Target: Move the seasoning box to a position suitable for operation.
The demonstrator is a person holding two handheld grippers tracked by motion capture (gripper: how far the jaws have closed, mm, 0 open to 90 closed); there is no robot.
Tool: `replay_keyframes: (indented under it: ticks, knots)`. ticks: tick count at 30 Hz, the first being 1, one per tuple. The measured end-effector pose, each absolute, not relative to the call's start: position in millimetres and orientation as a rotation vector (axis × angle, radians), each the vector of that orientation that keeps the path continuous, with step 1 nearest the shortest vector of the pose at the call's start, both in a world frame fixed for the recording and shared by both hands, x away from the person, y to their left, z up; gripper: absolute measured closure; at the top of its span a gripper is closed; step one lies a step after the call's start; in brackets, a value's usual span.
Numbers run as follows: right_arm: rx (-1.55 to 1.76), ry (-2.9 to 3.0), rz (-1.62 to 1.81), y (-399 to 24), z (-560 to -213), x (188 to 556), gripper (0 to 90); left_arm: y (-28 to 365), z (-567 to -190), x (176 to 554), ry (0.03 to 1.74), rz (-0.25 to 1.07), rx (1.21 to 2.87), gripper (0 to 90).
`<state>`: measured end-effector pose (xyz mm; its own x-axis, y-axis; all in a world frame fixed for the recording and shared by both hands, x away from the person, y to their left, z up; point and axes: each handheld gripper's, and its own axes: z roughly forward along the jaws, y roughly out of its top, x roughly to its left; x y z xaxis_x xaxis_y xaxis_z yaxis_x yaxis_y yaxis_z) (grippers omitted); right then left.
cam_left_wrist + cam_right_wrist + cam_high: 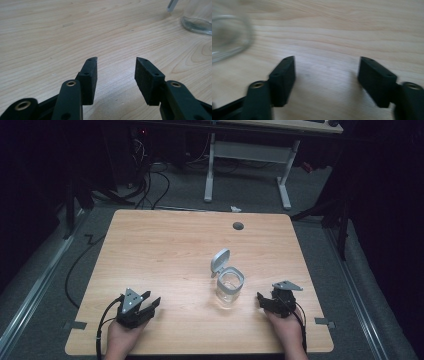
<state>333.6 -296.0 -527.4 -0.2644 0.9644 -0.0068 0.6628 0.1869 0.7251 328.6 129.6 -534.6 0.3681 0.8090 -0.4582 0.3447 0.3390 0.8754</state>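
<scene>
Upright glass jar (230, 288), hinged lid (220, 260) flipped open toward 11 o'clock.
Left gripper (145, 306) at its 8 o'clock, right gripper (264, 301) at 4; both gape empty.

On the table (175, 245), the jar (230, 286) stands right of centre with its lid (220, 260) raised behind it, the left gripper (148, 302) sits near the front edge well to the jar's left, and the right gripper (261, 299) sits just beside the jar's right.
</scene>
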Motion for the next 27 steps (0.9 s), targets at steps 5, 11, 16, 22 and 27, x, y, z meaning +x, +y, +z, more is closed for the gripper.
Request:
replay_keyframes:
  ticks: [5,11,16,22,27]
  knots:
    - [1.471,1.987,0.958,-296.9,-525.1,318.0,42.8,123.0,-532.8,328.5,1.176,0.469,1.275,54.9]
    - [1.431,1.979,1.026,-294.0,-519.6,309.0,48.4,117.8,-528.9,327.1,1.156,0.468,1.281,54.4]
    - [1.397,1.973,1.045,-287.0,-516.1,313.9,50.1,121.8,-528.5,326.9,1.183,0.430,1.286,58.7]
    - [1.378,1.971,1.036,-280.4,-517.7,327.4,57.1,126.5,-528.3,323.1,1.177,0.455,1.277,54.0]
    - [1.372,2.015,1.000,-277.4,-513.0,338.8,86.3,131.1,-527.2,323.7,1.204,0.447,1.243,56.1]
